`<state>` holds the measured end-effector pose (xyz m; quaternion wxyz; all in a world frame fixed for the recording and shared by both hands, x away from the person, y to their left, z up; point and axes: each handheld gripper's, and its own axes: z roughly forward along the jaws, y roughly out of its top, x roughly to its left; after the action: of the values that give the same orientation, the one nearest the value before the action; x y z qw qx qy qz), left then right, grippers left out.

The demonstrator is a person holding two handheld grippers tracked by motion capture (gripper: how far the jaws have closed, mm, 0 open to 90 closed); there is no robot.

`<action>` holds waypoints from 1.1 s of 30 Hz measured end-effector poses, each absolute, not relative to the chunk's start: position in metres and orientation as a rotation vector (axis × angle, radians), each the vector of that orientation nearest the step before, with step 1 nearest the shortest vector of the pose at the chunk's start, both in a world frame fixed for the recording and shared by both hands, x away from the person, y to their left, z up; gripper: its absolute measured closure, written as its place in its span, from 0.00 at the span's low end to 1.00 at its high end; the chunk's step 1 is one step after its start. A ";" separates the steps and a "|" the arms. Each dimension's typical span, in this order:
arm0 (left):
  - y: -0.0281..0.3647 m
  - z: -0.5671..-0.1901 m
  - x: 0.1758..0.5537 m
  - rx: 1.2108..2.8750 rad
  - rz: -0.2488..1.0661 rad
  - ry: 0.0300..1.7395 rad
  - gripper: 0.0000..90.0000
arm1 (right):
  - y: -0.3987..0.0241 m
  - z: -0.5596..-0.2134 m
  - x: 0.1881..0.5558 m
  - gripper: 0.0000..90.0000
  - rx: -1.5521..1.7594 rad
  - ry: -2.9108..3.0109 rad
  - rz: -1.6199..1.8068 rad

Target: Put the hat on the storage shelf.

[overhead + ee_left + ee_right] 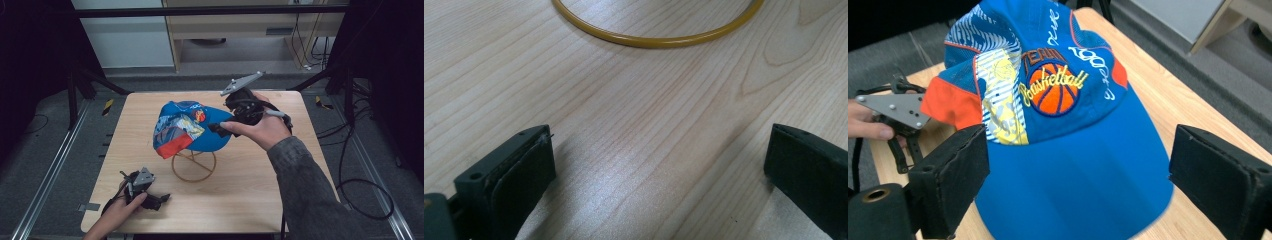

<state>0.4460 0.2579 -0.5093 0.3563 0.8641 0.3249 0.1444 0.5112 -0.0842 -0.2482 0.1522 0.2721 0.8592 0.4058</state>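
My right gripper point(1078, 180) has its black jaws spread wide at the brim of the blue basketball-print cap point(1068, 125), gripping nothing. The cap sits on the yellow wire ring stand point(194, 166) so its crown keeps shape. My left gripper point(159, 199) rests open, empty, on the pale wooden table point(250, 190).

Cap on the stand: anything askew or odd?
Yes. The cap sits lopsided on the wire stand: its crown sags to the left of the high view and looks crumpled. The right gripper is at its brim with jaws open. No damage visible.
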 end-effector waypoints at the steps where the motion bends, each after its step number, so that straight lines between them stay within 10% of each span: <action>1: 0.258 -0.509 0.446 2.233 0.374 0.838 0.00 | -0.084 -0.248 0.511 0.09 0.781 2.465 1.164; 33: 0.258 -0.510 0.446 2.230 0.373 0.838 0.00 | -0.183 -0.286 0.484 0.13 0.901 2.344 1.104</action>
<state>0.4461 0.2578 -0.5096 0.3570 0.8640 0.3245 0.1443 0.4845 -0.1834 -0.2857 0.1981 0.3218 0.8376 0.3945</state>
